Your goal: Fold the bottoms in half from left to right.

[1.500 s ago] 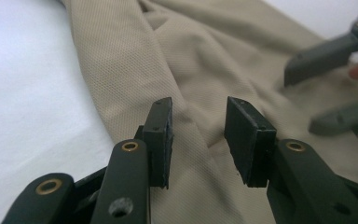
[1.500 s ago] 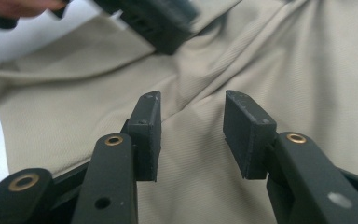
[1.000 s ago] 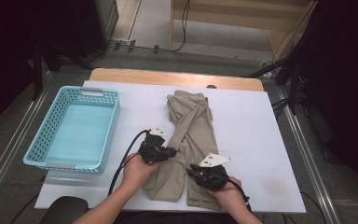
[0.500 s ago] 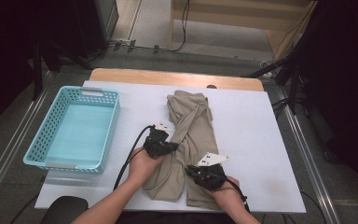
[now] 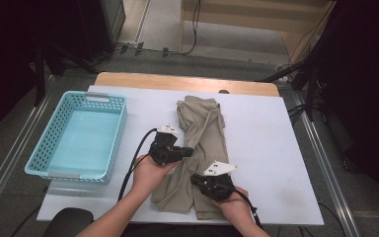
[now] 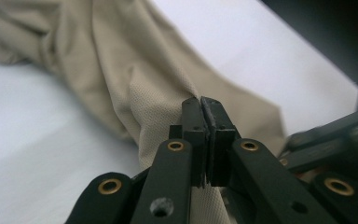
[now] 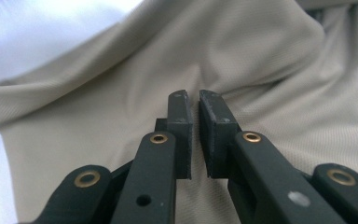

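A beige garment (image 5: 205, 123) lies lengthwise and crumpled on the white table (image 5: 276, 148). My left gripper (image 5: 190, 150) is at its left edge, about halfway along. In the left gripper view its jaws (image 6: 200, 100) are shut on a fold of the garment (image 6: 121, 70), which rises in a ridge to the tips. My right gripper (image 5: 195, 178) is over the near part of the cloth. Its jaws (image 7: 196, 95) have just been closing and keep a narrow gap just above the garment (image 7: 242, 51). I see no cloth between them.
A turquoise plastic basket (image 5: 120, 126) stands on the left of the table. A wooden strip (image 5: 177, 81) runs along the far edge. Bare white tabletop lies to the right of the garment. Dark floor and cables surround the table.
My left gripper has shut on the garment's edge and risen a little, pulling a fold up. The right gripper's jaws have narrowed and it has hardly moved.
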The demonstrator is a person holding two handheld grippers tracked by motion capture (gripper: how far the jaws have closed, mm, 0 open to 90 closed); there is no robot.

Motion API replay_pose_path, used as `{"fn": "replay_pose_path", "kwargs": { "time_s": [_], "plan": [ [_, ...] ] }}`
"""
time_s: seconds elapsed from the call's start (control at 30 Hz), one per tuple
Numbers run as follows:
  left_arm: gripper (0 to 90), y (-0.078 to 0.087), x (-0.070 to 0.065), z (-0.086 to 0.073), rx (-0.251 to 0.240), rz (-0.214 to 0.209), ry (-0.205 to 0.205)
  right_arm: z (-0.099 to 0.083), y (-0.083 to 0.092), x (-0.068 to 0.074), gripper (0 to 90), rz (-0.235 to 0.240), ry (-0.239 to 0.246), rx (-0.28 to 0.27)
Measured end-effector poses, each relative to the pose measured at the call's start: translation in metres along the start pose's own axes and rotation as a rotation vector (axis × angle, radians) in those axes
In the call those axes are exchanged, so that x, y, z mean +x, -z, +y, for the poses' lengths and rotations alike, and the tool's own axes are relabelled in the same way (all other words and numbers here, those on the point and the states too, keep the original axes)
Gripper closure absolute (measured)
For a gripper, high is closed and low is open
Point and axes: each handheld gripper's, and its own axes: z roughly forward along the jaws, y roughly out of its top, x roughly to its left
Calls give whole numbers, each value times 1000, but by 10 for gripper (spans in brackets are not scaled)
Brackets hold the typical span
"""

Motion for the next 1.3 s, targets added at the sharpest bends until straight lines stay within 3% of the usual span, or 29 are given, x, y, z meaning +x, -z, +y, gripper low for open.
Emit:
{"fn": "replay_pose_path", "kwargs": {
  "time_s": [0.17,0.23,0.27,0.3,0.37,0.4,0.43,0.47,0.63,0.73,0.77,0.87,0.97,1.0,1.1,1.3],
  "plan": [
    [889,-3,-5,1,9,-3,-16,2,-1,2,785,21,13,-11],
    [889,-9,-6,1,23,-3,-17,2,17,-11,746,7,9,-24],
    [889,-9,-6,1,23,-3,-17,2,17,-11,746,7,9,-24],
    [889,-14,-12,1,34,0,-36,1,31,-21,746,-17,0,-31],
    [889,-17,-15,1,39,-8,-44,1,36,-26,746,-28,-3,-36],
    [889,-24,-22,2,53,-18,-60,1,50,-40,746,-68,-39,-65],
    [888,-24,-22,2,53,-18,-60,1,50,-40,746,-68,-39,-65],
    [889,-32,-29,2,80,-29,-89,1,57,-50,746,-92,-60,-76],
    [889,-55,-42,-3,132,-55,-117,-3,70,-75,742,-166,-119,-100],
    [883,-63,-49,-8,144,-72,-147,-1,65,-86,742,-195,-138,-102],
    [833,-62,-51,-10,141,-77,-151,1,62,-88,742,-199,-140,-100],
    [675,-45,-53,-14,129,-91,-169,5,53,-92,738,-201,-145,-102],
    [612,-31,-53,-17,121,-69,-185,9,45,-93,717,-196,-138,-97],
    [599,-20,-49,-21,104,-49,-175,11,42,-93,710,-196,-135,-90],
    [577,-10,-41,-33,97,-23,-150,13,33,-94,676,-194,-136,-83],
    [591,-19,-36,-58,163,-12,-102,11,13,-98,601,-160,-183,-50]
  ]
}}
